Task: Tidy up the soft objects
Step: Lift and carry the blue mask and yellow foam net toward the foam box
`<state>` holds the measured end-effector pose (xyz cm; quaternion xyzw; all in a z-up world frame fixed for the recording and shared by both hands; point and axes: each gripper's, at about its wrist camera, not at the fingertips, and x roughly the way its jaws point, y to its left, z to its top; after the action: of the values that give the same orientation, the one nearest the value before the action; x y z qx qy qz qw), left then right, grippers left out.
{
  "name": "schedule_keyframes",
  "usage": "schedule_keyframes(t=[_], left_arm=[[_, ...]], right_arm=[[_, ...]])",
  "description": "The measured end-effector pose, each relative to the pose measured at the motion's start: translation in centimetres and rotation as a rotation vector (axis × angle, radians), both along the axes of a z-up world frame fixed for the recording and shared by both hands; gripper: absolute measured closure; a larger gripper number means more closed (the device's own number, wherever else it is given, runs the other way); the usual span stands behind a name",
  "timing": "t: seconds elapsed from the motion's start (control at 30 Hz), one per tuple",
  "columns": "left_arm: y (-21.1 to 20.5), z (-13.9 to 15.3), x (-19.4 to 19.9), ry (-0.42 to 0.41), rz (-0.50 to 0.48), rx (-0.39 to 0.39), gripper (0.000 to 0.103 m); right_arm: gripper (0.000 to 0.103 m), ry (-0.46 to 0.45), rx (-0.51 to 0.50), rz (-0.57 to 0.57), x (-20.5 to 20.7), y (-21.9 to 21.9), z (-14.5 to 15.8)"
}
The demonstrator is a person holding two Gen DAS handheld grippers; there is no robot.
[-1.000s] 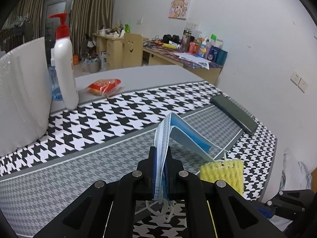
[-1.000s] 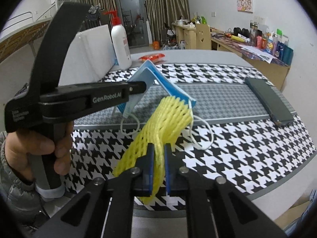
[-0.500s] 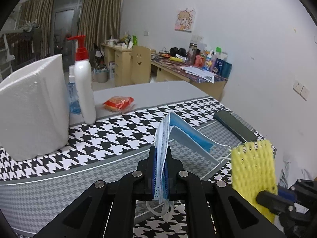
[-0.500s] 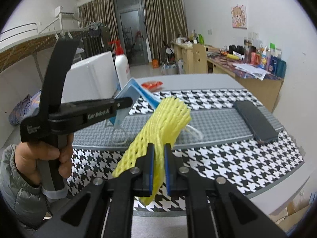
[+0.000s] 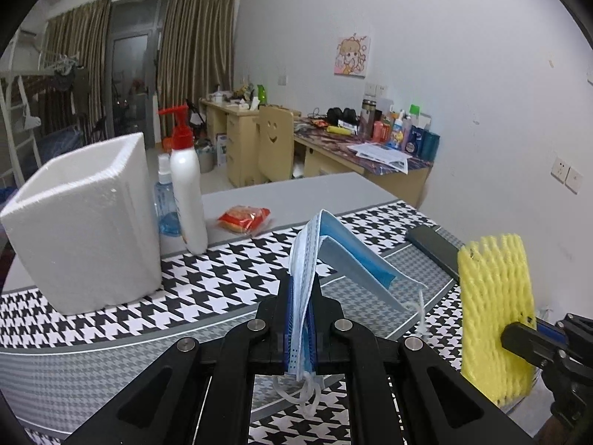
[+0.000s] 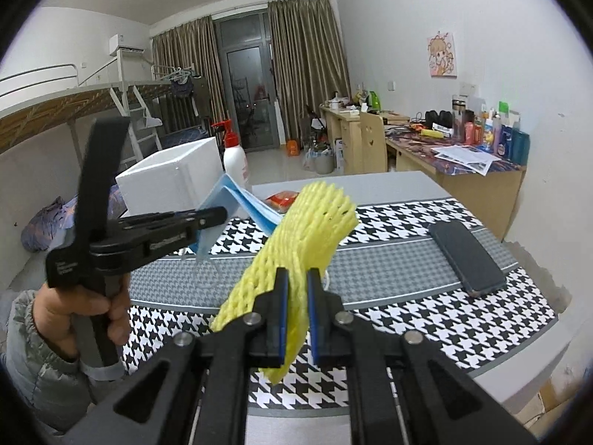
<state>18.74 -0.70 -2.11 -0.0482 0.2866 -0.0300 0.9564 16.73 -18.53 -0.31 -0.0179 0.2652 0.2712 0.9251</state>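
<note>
My left gripper is shut on a blue face mask, which stands up folded between the pads with its white ear loops dangling below. My right gripper is shut on a yellow foam net sleeve that sticks up and forward. Both are held in the air above the houndstooth table. In the left wrist view the foam net and right gripper show at the right edge. In the right wrist view the left gripper and mask are at the left. An open white foam box stands at the table's far left.
A white pump bottle and a small blue spray bottle stand beside the box. A red snack packet lies behind them. A dark phone lies at the table's right. A hand in a grey sleeve holds the left gripper.
Both grippers have risen with the mask and the foam net still held. More of the box's open top and the room now shows; the table sits lower in both views.
</note>
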Motion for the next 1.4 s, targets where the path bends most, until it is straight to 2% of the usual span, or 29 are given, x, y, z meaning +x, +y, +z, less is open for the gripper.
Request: schedule_keyframes(t=[0.9, 1.4], left_arm=[[5.5, 4.0, -4.7, -0.107, 0.089, 0.058, 0.096], [10.4, 7.8, -5.6, -0.185, 0.179, 0.106, 0.096]], right_arm=[[0.091, -0.079, 0.025, 0.069, 0.0, 4.7, 2.0], [0.091, -0.15, 0.022, 0.136, 0.1, 9.6, 5.1]])
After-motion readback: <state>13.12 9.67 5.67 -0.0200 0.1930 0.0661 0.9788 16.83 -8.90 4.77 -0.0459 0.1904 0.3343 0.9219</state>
